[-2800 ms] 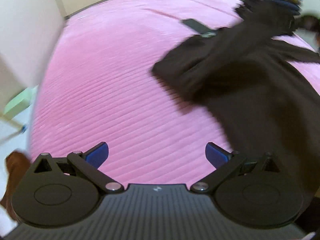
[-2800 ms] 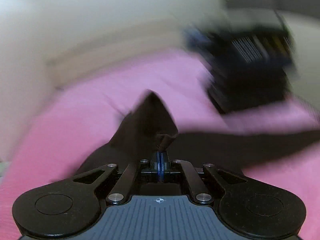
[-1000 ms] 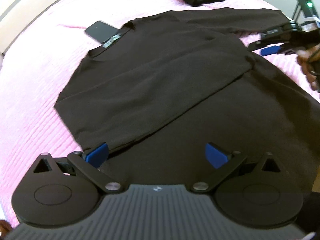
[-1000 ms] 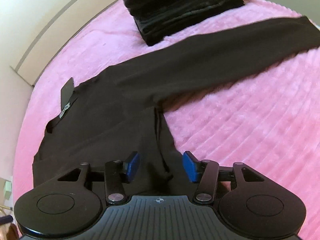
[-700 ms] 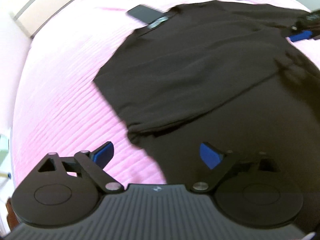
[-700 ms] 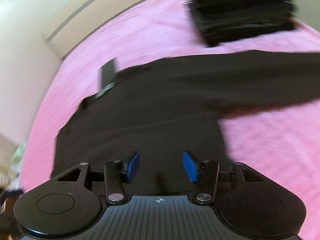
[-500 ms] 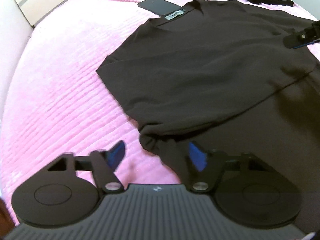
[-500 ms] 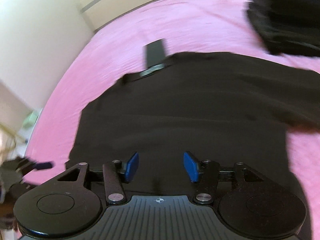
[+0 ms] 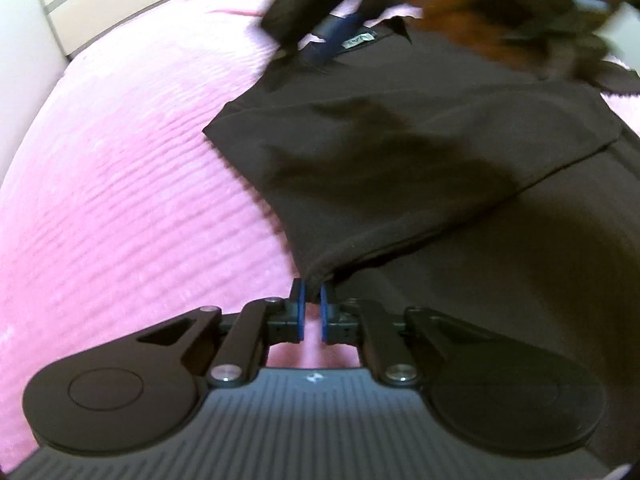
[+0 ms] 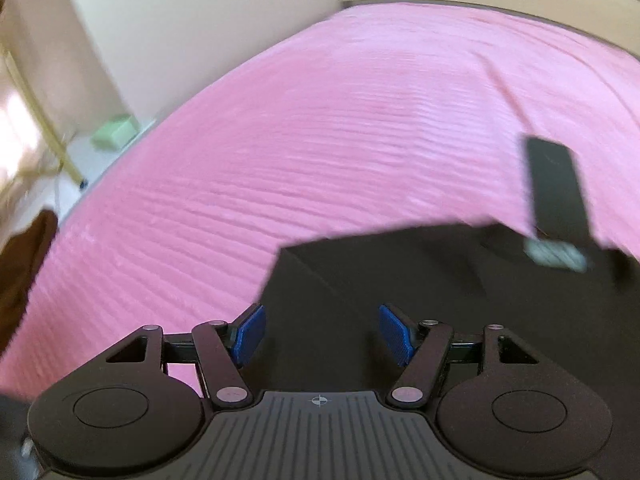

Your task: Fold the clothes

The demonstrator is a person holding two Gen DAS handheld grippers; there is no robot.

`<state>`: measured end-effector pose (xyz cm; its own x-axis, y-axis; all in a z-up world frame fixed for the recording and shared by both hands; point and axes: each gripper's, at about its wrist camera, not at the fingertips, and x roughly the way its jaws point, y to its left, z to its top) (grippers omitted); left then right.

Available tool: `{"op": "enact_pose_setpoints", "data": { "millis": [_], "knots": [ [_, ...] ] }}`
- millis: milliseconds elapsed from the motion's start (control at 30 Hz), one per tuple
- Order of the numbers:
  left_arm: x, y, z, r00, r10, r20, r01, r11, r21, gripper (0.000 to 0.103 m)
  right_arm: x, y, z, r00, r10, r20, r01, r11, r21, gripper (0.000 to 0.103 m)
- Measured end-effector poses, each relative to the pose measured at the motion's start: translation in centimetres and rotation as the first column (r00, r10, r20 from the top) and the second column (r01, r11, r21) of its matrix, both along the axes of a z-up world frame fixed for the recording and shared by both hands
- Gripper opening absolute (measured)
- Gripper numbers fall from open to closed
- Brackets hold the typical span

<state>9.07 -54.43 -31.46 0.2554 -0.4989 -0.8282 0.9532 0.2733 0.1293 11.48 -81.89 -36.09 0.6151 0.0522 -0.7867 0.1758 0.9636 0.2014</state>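
Left wrist view: the left gripper [image 9: 311, 294] pinches the near corner of the dark shirt [image 9: 400, 168], which lies on the pink bed cover [image 9: 120, 200]. I think it holds this corner so it can lift and fold that side over.

Right wrist view: the right gripper [image 10: 320, 334] is wide and holds nothing. It hangs over the shirt's top edge, near the collar label [image 10: 556, 254] and a dark phone [image 10: 556, 188], likely ready to grab the other corner.

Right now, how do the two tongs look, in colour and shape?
Both the left tongs and the right tongs have black linkage arms with silver pivot screws, blue ribbed pads, round black discs at each side and a grey ridged body bearing a small white mark.
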Motion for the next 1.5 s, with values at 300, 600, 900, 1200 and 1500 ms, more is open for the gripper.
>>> {"op": "enact_pose_setpoints", "data": {
  "millis": [300,600,900,1200,1500],
  "knots": [
    [0.3,2.3,-0.8,0.985,0.136,-0.106,-0.143,0.988,-0.058,0.0,6.8,1.8,-5.7,0.981,0.134,-0.141,-0.155,0.976,-0.155,0.049],
    [2.1,-0.7,-0.5,0.995,0.047,-0.088,-0.057,0.993,-0.106,0.027,7.5,-0.7,-5.5,0.994,0.082,-0.076,-0.092,0.986,-0.139,0.006],
    [1.6,0.3,-0.6,0.994,0.061,-0.091,-0.067,0.995,-0.069,0.015,5.3,-1.0,-2.8,0.999,-0.015,0.051,0.021,0.993,-0.113,0.059],
    [1.3,-1.8,2.6,1.0,-0.024,-0.015,0.022,0.993,-0.115,0.015,-14.4,-2.3,-4.2,0.942,-0.335,-0.004,0.334,0.939,0.084,0.06],
    [0.4,-4.5,-0.4,0.995,-0.091,0.045,0.087,0.992,0.088,0.017,-33.6,-4.9,-4.9,0.776,-0.616,-0.133,0.629,0.771,0.101,0.06]
  ]
}}
